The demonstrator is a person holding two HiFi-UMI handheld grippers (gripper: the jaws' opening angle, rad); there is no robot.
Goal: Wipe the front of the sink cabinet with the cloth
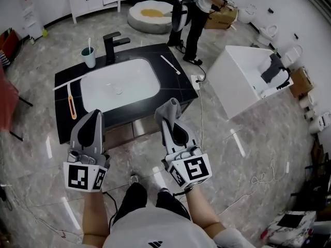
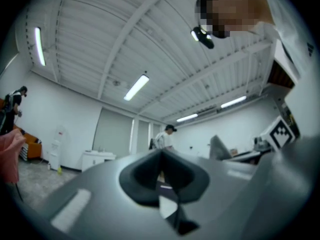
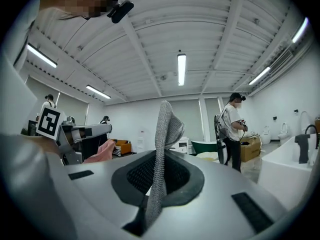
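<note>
Evidently soft and light, the cloth is pinched by a bunched fold in the right gripper's closed jaws, a sound hold; the left gripper is closed and empty.

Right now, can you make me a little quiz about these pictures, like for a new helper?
1. True or false: the left claw holds the grey cloth.
2. What stands beside the black tap? A) a cup B) a plant C) a soap bottle
3. What colour is the counter around the white sink?
Key: 1 false: the right claw is shut on the cloth, and the left claw is shut with nothing in it. 2 A. 3 black.
</note>
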